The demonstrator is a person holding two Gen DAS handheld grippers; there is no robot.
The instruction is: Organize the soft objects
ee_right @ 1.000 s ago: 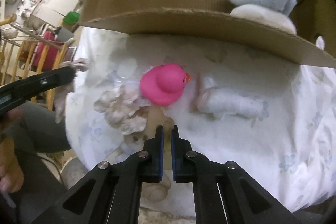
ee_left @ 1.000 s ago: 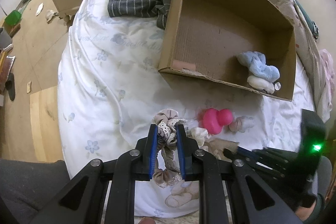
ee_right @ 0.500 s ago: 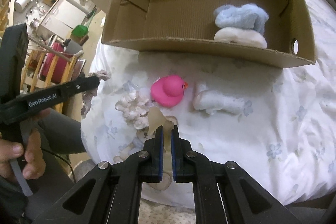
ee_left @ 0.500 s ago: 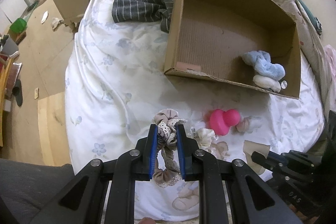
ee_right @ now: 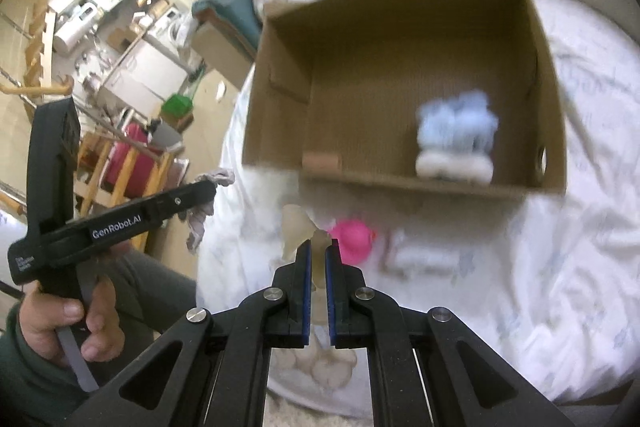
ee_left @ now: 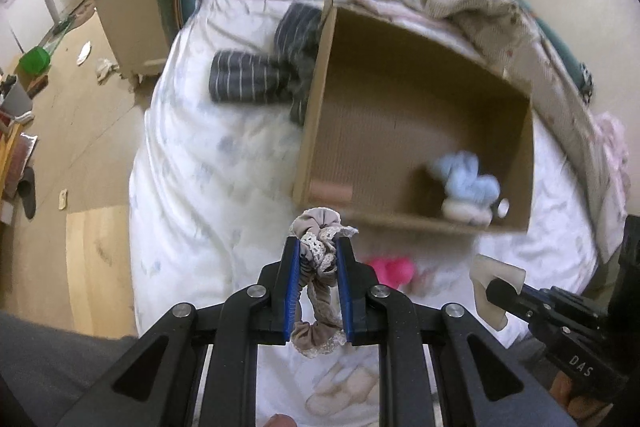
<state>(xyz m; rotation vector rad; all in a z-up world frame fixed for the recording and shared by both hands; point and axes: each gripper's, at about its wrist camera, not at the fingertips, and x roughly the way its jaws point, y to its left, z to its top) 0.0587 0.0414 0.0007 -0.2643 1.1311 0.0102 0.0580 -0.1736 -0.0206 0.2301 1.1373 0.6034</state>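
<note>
The left gripper (ee_left: 318, 259) clamps a beige lace scrunchie (ee_left: 320, 247) above the bed (ee_left: 200, 187). The right gripper (ee_right: 315, 259) pinches a pale translucent soft piece (ee_right: 296, 227) before the cardboard box (ee_right: 276, 99), which holds a blue scrunchie (ee_right: 456, 125).

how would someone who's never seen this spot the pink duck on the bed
Start at the open cardboard box on the white floral bedsheet. On the sheet just outside its near wall sits the pink duck. It is the only bright pink thing there, a smooth rounded toy with a small orange beak; its neighbours are pale.
</note>
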